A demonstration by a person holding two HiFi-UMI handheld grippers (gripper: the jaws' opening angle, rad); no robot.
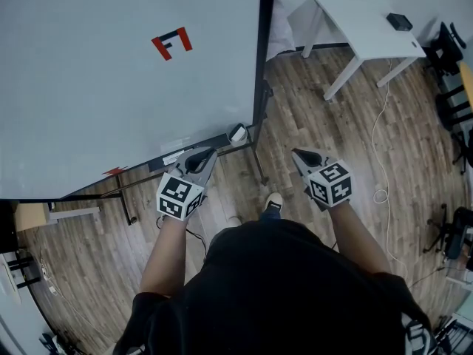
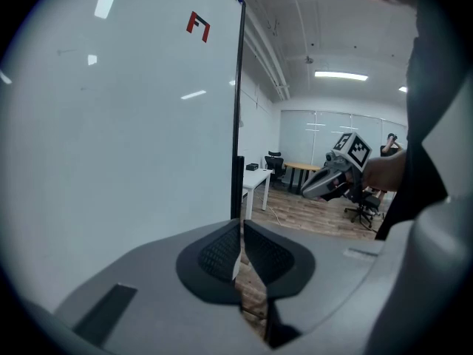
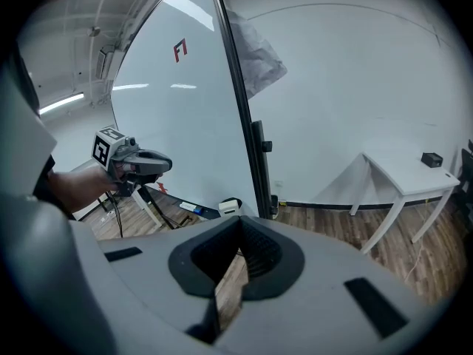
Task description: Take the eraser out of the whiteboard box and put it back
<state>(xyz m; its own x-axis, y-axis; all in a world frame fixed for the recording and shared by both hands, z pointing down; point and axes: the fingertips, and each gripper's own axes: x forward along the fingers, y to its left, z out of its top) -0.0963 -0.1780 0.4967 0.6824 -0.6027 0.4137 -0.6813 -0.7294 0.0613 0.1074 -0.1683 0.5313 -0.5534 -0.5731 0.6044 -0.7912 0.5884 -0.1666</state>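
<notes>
Head view, looking steeply down: you stand on a wooden floor [image 1: 332, 124] before a whiteboard [image 1: 111, 87] on a stand, with a gripper in each hand. Your left gripper [image 1: 211, 152] points toward the dark tray [image 1: 159, 161] along the board's lower edge, its fingers together with nothing between them. Your right gripper [image 1: 296, 154] hangs over the floor to the right of the board, fingers likewise together and empty. A small white box [image 1: 237, 133] sits at the tray's right end, near the left gripper's tips but apart from them; the eraser itself cannot be made out. A red and black mark [image 1: 171, 43] sits high on the board. A white bench [image 1: 362, 32] stands beyond, carrying a small dark thing [image 1: 399, 21].
</notes>
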